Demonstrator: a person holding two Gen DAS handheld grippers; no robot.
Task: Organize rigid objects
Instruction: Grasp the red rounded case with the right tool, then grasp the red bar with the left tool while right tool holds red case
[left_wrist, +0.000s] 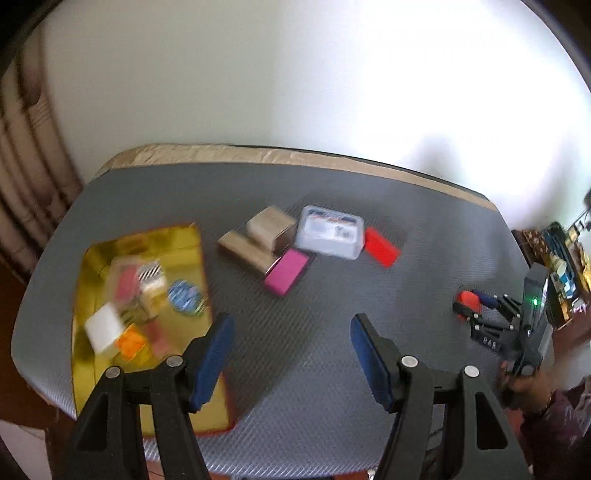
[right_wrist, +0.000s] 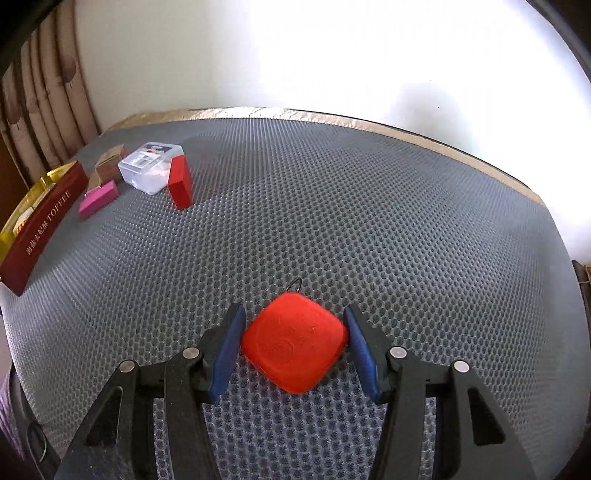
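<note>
My right gripper (right_wrist: 293, 341) is shut on a red rounded-square case (right_wrist: 295, 341), its blue pads touching two opposite corners, low over the grey mat; it also shows in the left wrist view (left_wrist: 467, 301). My left gripper (left_wrist: 291, 354) is open and empty above the mat, just right of the gold tray (left_wrist: 184, 243), which holds several small items. A cluster lies mid-table: two brown boxes (left_wrist: 271, 225), a pink block (left_wrist: 287, 272), a clear plastic box (left_wrist: 330, 232) and a red block (left_wrist: 382, 246).
The grey textured mat (right_wrist: 332, 206) covers the table. The tray's dark red side wall reads TOFFEE (right_wrist: 42, 225). A white wall stands behind and a curtain (left_wrist: 26, 155) hangs at the left. Cluttered shelves (left_wrist: 561, 266) stand at the right.
</note>
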